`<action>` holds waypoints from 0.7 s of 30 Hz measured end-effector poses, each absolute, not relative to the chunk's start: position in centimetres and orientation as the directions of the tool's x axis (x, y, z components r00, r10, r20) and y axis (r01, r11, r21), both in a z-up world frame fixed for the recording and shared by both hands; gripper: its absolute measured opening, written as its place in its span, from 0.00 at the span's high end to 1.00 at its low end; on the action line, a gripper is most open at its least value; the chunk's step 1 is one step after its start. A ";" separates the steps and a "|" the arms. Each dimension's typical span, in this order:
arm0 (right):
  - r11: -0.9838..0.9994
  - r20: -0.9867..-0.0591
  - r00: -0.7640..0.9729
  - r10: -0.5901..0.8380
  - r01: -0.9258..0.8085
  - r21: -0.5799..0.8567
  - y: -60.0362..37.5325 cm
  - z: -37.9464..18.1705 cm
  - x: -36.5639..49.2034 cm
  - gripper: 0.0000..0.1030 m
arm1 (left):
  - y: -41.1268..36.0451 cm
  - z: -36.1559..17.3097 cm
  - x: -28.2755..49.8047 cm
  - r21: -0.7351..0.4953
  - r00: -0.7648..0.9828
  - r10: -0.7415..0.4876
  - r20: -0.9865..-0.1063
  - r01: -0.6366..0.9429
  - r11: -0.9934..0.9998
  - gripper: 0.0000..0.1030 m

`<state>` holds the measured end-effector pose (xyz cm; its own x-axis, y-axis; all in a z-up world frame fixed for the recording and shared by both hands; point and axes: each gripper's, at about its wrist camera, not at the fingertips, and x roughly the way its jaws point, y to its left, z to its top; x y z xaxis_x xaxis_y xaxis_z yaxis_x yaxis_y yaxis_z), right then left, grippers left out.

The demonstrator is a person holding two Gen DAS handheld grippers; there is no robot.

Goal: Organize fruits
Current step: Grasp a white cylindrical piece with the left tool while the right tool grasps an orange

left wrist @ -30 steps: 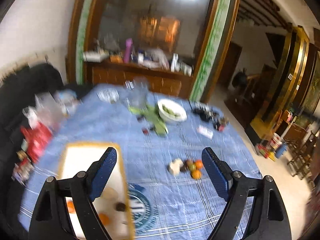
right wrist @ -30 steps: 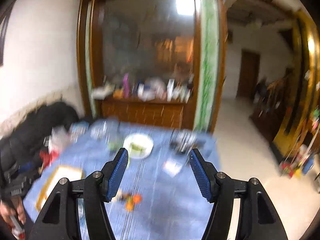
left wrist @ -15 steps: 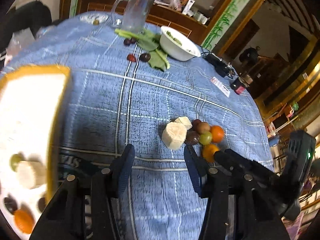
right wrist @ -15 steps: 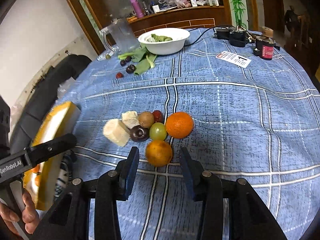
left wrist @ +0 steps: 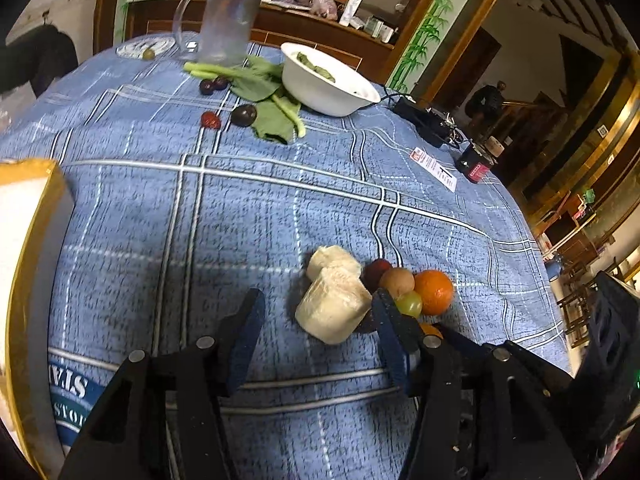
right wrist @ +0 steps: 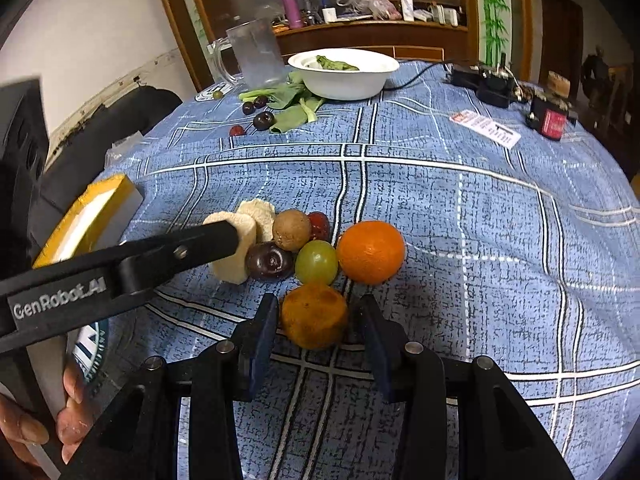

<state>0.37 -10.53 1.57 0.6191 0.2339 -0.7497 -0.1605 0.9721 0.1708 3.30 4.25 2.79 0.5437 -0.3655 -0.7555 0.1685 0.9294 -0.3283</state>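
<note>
A small pile of fruit lies on the blue checked tablecloth (left wrist: 240, 220): two pale banana chunks (left wrist: 334, 310), a dark plum (right wrist: 269, 261), a brown fruit (right wrist: 291, 229), a green grape (right wrist: 317, 261), a bright orange (right wrist: 370, 252) and a duller orange (right wrist: 314, 316). My left gripper (left wrist: 318, 316) is open with its fingers on either side of the near banana chunk. My right gripper (right wrist: 318, 322) is open around the duller orange, not touching it. A yellow-rimmed white tray (left wrist: 24, 232) stands at the left.
At the far side are a white bowl (left wrist: 324, 84) of greens, loose green leaves (left wrist: 268, 112), a glass pitcher (left wrist: 226, 20), dark plums and a red fruit (left wrist: 210, 120). A paper tag (left wrist: 436, 168), a black-red box (left wrist: 476, 164) and cables lie at the right edge.
Both grippers have dropped and moved in on the fruit pile. The left now straddles the banana chunk, the right the duller orange. Both jaws have narrowed somewhat.
</note>
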 end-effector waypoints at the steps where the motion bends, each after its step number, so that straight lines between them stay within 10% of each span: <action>1: 0.974 -0.749 0.623 0.225 -0.164 0.156 -10.3 1.5 0.3 0.58 | 4.1 2.7 3.3 -0.321 0.548 -0.363 -0.753 0.176 0.931 0.47; 6: 0.976 -0.746 0.631 0.211 -0.172 0.130 -10.0 1.5 0.2 0.67 | 4.4 1.9 3.2 -0.318 0.549 -0.361 -0.754 0.175 0.932 0.65; 16: 0.974 -0.741 0.633 0.224 -0.163 0.155 -10.3 1.5 0.0 0.66 | 4.8 1.4 3.4 -0.327 0.568 -0.373 -0.734 0.185 0.927 0.56; 21: 0.969 -0.734 0.633 0.247 -0.157 0.191 -10.8 1.4 0.1 0.67 | 4.7 1.6 3.1 -0.323 0.573 -0.374 -0.729 0.194 0.926 0.68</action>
